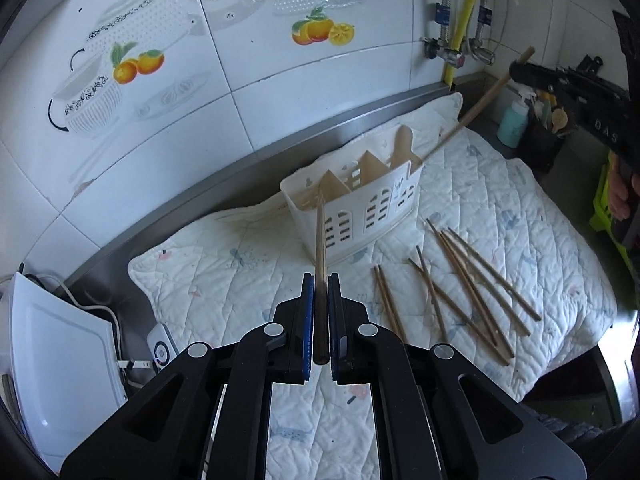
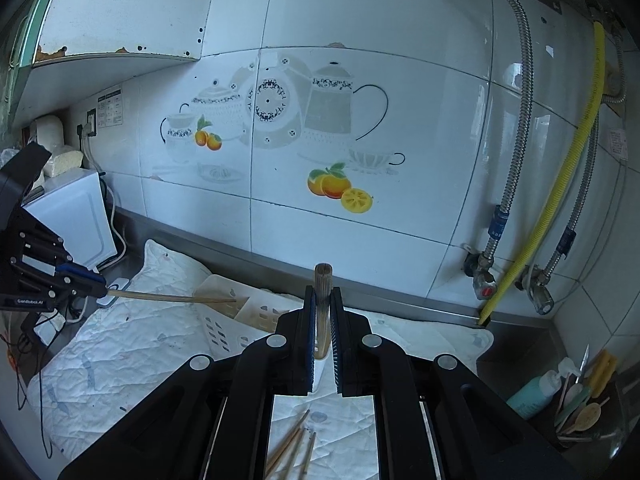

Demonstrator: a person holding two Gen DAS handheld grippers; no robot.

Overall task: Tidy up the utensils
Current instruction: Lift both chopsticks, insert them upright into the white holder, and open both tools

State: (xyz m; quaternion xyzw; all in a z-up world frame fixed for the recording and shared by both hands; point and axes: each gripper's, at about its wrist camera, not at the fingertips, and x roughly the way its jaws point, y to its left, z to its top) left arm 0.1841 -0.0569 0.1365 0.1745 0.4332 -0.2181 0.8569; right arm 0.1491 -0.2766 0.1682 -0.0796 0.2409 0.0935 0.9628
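My left gripper (image 1: 320,280) is shut on a brown chopstick (image 1: 320,236) whose far tip reaches the left compartment of the white slotted utensil holder (image 1: 372,208). Its right compartment holds the head of a long wooden spoon (image 1: 402,144), and at the upper right my right gripper (image 1: 518,70) is clamped on the spoon's handle. In the right wrist view the right gripper (image 2: 323,294) is shut on the round handle end (image 2: 323,276). The left gripper (image 2: 102,286) aims its chopstick (image 2: 172,298) into the holder (image 2: 224,328). Several loose chopsticks (image 1: 472,284) lie on the quilted mat (image 1: 224,280).
A white appliance (image 1: 52,352) with cables stands at the mat's left end. A black cup of utensils (image 1: 540,148) and a teal bottle (image 1: 514,124) sit in the right corner under pipes and valves (image 1: 456,52). The tiled wall runs close behind the holder. A hand (image 1: 620,196) grips the right tool.
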